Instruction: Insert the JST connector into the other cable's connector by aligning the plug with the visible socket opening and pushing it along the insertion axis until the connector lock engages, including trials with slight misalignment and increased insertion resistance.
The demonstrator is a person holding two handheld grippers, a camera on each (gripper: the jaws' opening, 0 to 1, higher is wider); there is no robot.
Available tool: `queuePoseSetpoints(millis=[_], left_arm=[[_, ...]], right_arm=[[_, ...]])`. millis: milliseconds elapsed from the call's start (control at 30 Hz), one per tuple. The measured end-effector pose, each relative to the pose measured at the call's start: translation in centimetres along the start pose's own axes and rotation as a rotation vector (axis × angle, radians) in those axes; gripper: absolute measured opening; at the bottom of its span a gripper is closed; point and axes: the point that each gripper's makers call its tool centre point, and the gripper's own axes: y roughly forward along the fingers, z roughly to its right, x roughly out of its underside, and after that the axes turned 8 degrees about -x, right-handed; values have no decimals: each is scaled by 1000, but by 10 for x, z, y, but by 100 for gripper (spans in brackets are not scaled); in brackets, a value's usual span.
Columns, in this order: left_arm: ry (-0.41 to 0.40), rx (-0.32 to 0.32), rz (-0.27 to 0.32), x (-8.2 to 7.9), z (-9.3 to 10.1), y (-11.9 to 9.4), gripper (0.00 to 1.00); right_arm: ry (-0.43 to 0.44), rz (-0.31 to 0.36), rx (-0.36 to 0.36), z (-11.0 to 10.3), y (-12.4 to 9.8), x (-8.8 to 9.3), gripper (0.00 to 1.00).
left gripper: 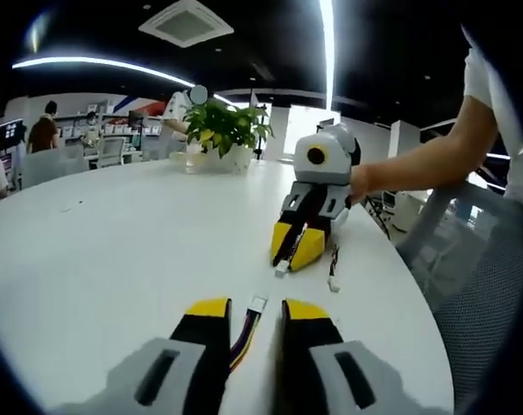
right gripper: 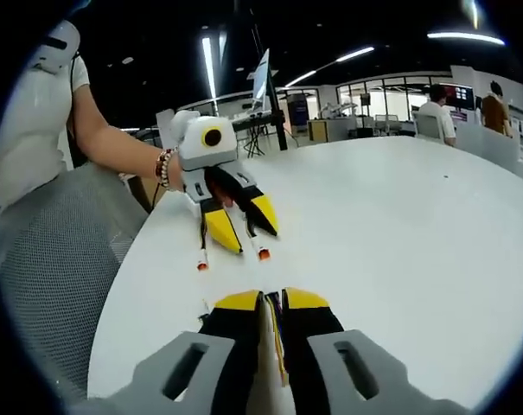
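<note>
In the left gripper view my left gripper (left gripper: 258, 309) rests low on the white table (left gripper: 114, 251), jaws apart. A cable of coloured wires (left gripper: 242, 341) lies between them, and its white connector (left gripper: 258, 303) pokes out past the tips. Across from it, my right gripper (left gripper: 294, 258) is shut, with a small white connector (left gripper: 281, 269) at its tips. In the right gripper view my right gripper (right gripper: 272, 300) is shut on a cable of yellow and purple wires (right gripper: 275, 328). The left gripper (right gripper: 244, 226) faces it with its jaws spread and a red-tipped connector (right gripper: 263, 253) just ahead of them.
Loose cable ends lie on the table beside the grippers (left gripper: 333, 282) (right gripper: 202, 260). A potted plant (left gripper: 226, 134) stands at the table's far edge. A grey mesh chair (right gripper: 54, 251) is close to the rim. People sit at desks behind.
</note>
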Motion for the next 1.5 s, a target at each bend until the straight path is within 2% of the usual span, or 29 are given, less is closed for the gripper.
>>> queuePoseSetpoints(millis=[233,467,733,833,967,1067,1133,1233,1333,1500], left_arm=[[7,2,-11,2,0,0,14],[24,26,-12,2,4,2,4],[63,48,-30,2,9,-2,0],[88,67,-23,-7,12,-6,0],[182,55,-46,-18,9,-10,0],[193,51,-36,-28,8,-14,0],[223,41,-48,-29,6,-15,0],[225,51,-42,-34,9,-17,0],[253,58,-50,-34,12,-17,0],[280,63,-54,-37,14,-18,0]], right_arm=[[2,6,5,0,3,-1,6],[-2,-6,-1,-1,3,-2,5],[-36,5,-8,-5,-2,-18,5],[-71,-12,-10,-7,-4,-27,5],[-133,-44,-16,-13,-4,-38,5],[-191,-56,-4,-14,-5,-51,5],[-214,-65,-1,-16,-4,-55,4],[-250,-67,5,-18,-3,-64,4],[-259,-65,6,-17,-3,-66,4],[-272,-104,-7,-20,0,-60,4]])
